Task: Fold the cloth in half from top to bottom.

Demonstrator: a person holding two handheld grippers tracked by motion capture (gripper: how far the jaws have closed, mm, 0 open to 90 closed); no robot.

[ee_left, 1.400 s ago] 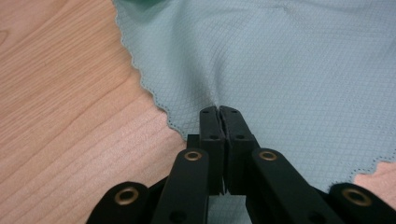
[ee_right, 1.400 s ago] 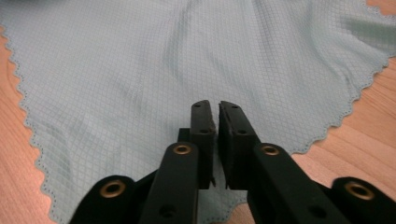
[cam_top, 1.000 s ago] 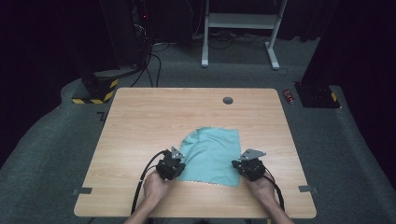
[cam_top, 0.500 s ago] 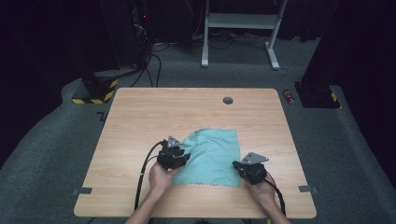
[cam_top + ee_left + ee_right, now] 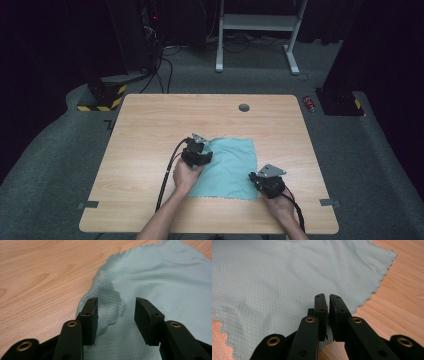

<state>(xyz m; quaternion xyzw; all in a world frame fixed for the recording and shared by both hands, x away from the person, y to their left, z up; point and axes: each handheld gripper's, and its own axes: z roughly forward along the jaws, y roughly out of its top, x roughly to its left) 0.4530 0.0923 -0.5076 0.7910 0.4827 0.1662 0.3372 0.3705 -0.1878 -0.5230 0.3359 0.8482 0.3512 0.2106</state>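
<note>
A pale teal cloth (image 5: 227, 167) lies spread on the wooden table (image 5: 150, 130). My left gripper (image 5: 206, 153) is at the cloth's left edge. In the left gripper view, the left gripper (image 5: 116, 310) is open and its jaws have just been opening. A turned-over corner of the cloth (image 5: 110, 300) lies loose between and beyond them, pressed by neither pad. My right gripper (image 5: 255, 178) rests at the cloth's near right corner. In the right gripper view, the right gripper (image 5: 328, 305) has just opened to a narrow slit. The cloth (image 5: 274, 277) lies flat under and ahead of it.
A round cable hole (image 5: 244, 107) sits near the table's far edge. Tape patches mark the front corners (image 5: 87, 205) (image 5: 327, 202). On the floor beyond are a white desk frame (image 5: 255, 30), a yellow-black striped base (image 5: 102, 100) and a small red object (image 5: 310, 103).
The left gripper moved away from the person along the cloth's left edge, taking the corner with it. It then let the corner go, folded over. The right gripper stayed in place.
</note>
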